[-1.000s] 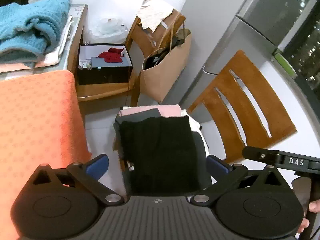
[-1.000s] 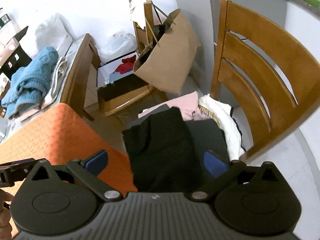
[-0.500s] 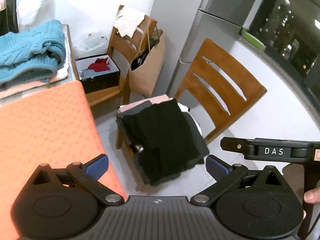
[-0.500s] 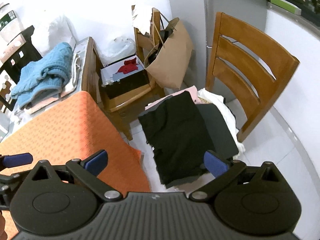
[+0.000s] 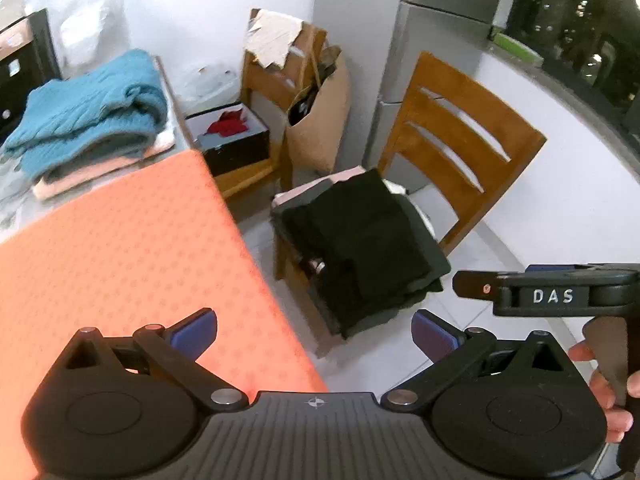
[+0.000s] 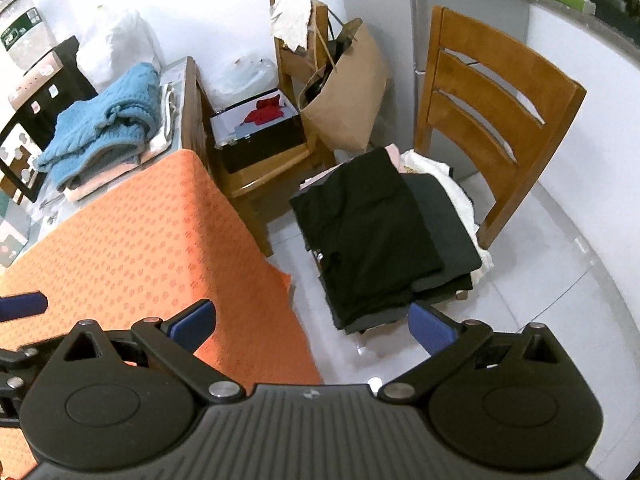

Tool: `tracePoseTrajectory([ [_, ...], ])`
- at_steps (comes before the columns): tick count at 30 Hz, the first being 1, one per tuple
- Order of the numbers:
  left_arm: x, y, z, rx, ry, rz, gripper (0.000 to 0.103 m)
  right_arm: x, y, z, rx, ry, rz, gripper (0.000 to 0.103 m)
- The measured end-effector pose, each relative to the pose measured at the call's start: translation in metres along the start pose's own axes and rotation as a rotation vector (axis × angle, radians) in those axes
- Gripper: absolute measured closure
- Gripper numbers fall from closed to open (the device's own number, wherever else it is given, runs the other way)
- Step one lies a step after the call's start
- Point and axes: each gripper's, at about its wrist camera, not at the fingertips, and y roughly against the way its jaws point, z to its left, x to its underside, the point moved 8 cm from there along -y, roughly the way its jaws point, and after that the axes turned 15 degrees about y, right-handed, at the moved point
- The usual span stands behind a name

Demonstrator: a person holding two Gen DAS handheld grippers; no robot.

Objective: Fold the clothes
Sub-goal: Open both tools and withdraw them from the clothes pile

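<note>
A pile of clothes, a black garment point(image 5: 360, 236) on top, lies on the seat of a wooden chair point(image 5: 460, 128); it also shows in the right wrist view point(image 6: 372, 224). Pink and white pieces point(image 6: 440, 176) stick out under it. My left gripper point(image 5: 314, 332) is open and empty, held high above the edge of the orange-covered table point(image 5: 120, 248). My right gripper point(image 6: 312, 326) is open and empty, above the gap between table point(image 6: 140, 240) and chair point(image 6: 500, 80). The right gripper's side also shows in the left wrist view point(image 5: 552, 292).
A folded blue knit sweater point(image 5: 88, 108) lies on pale clothes at the table's far end. A second wooden chair holds a black box point(image 6: 256, 132) with a red item. A brown paper bag point(image 6: 352, 88) leans beside it. A grey fridge point(image 5: 440, 20) stands behind.
Both grippers have pulled up and back from the clothes pile, which now looks smaller and farther off. More of the orange table shows. Both stay open and empty.
</note>
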Motion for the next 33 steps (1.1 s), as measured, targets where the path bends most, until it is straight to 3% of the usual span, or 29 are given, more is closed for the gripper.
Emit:
tracePoseTrajectory([
  [10,0.006,0.016,0.048,-0.033,0.064,-0.019,0.0,0.009,0.004,0.038,-0.001,0.014,-0.016,0.0],
  [23,0.008,0.066,0.153,-0.011,-0.041,-0.033,0.0,0.018,0.018,0.174,0.03,0.001,-0.055,0.0],
  [33,0.017,0.099,0.239,0.013,-0.008,-0.042,0.0,0.019,0.019,0.282,0.028,0.015,-0.071,0.0],
])
